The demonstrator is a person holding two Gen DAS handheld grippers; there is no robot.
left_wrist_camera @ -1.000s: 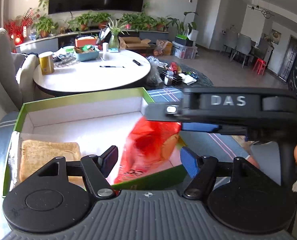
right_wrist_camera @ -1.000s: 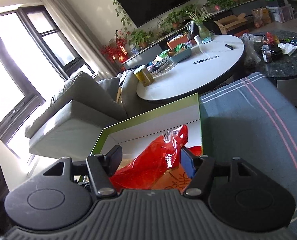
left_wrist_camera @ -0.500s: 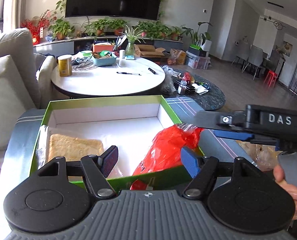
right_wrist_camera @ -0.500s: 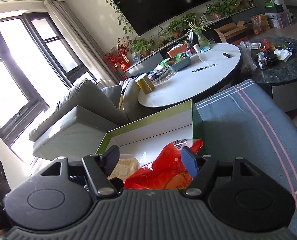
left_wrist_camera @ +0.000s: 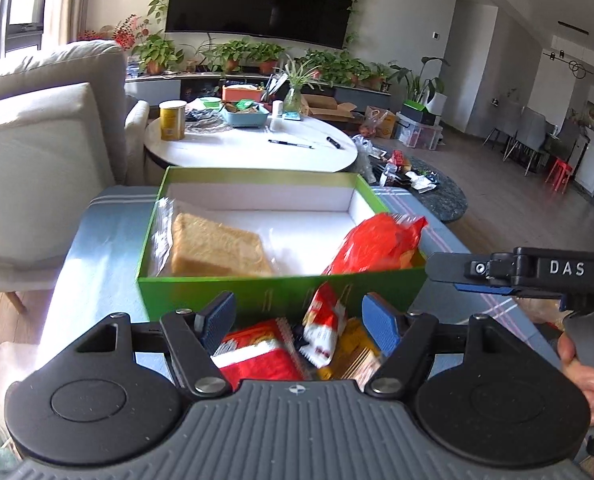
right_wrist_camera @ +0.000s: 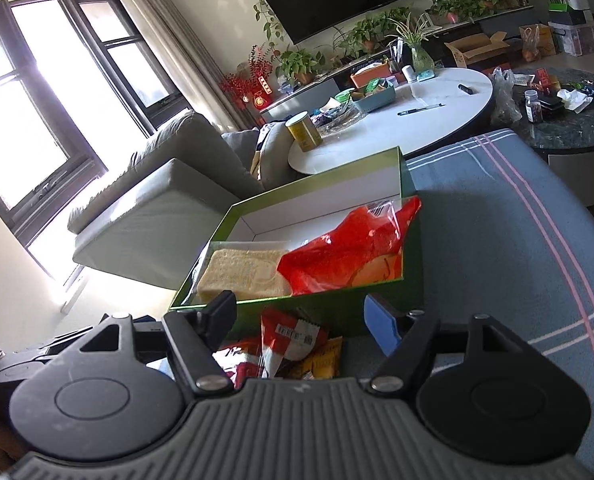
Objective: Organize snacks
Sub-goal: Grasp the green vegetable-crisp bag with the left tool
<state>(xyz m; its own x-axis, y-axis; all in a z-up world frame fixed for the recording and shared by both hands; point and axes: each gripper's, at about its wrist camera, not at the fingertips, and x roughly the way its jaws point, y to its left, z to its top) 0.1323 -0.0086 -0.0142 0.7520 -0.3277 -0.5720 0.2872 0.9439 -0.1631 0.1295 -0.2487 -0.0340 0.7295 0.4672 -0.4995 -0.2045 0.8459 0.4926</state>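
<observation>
Above snack pile (left_wrist_camera: 297, 344), both jaws apart.

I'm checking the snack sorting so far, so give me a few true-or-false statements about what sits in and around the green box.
1. The bagged bread lies inside the green box. True.
2. The red bag lies on the round white table. False: it rests in the box, leaning on its right wall.
3. Small snack packets lie outside the box, in front of its near wall. True.
4. The left hand-held gripper is clamped on the red bag. False: its jaws stand open over the loose packets, gripping nothing.
5. The right hand-held gripper holds the bread. False: it is open and empty.
</observation>
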